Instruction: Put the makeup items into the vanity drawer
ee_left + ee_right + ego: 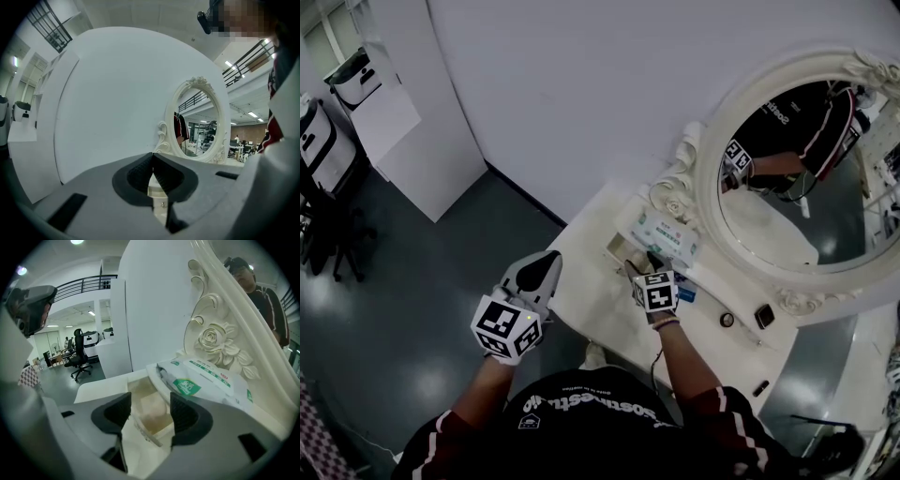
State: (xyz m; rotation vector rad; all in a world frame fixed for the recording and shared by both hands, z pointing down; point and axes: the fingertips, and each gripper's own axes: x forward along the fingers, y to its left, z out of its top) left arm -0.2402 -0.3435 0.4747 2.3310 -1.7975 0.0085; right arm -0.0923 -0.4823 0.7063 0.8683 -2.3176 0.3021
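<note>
**Right gripper** (649, 270): centre of frame, jaws apart and empty, poised over the open drawer (617, 249). A pale item, too blurred to name, lies inside it.

**Left gripper** (536, 274): lower left, off the tabletop (586, 298), jaws together and empty.

**Makeup left out:** a round piece (727, 320) and a dark case (764, 316) lie to the right of the right gripper, which is likely the nearer one for the next pick.

**Tissue pack** (664, 236): just beyond the drawer.

Two small dark items (764, 316) on white vanity top (591, 281): too small to ID. Pale object (154, 416) in open white drawer (146, 430): blurred. Oval white-framed mirror (708, 187) clipped at right edge.
</note>
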